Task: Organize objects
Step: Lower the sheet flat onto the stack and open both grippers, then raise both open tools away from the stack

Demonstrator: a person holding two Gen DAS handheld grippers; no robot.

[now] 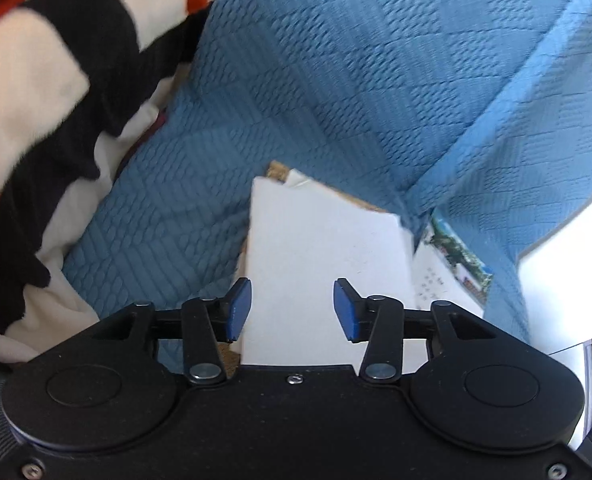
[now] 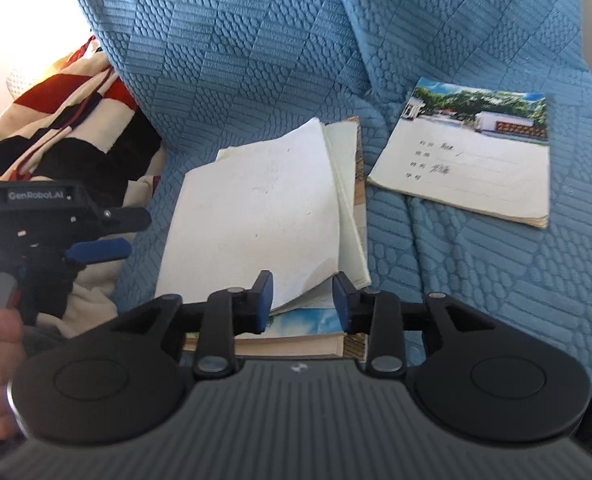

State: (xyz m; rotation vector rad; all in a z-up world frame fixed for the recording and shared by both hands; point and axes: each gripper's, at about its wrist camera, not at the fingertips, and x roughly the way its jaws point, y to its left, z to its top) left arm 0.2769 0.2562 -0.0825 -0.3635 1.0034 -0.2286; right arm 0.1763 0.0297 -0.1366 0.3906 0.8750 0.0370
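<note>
A stack of white notebooks (image 2: 263,208) lies on the blue quilted sofa seat (image 2: 476,280), its top cover curling up at the near edge. A separate notebook with a photo cover (image 2: 472,160) lies to the right of the stack. My right gripper (image 2: 302,306) is open, just above the stack's near edge. My left gripper (image 1: 291,308) is open and empty over the white top notebook (image 1: 324,252); it also shows in the right wrist view (image 2: 95,250) at the stack's left. The photo notebook (image 1: 452,268) peeks out to the right in the left wrist view.
A black, white and red striped blanket (image 1: 47,120) is bunched on the left of the seat, also seen in the right wrist view (image 2: 71,128). Blue quilted back cushions (image 2: 235,40) rise behind the notebooks. A white surface (image 1: 568,280) borders the sofa on the right.
</note>
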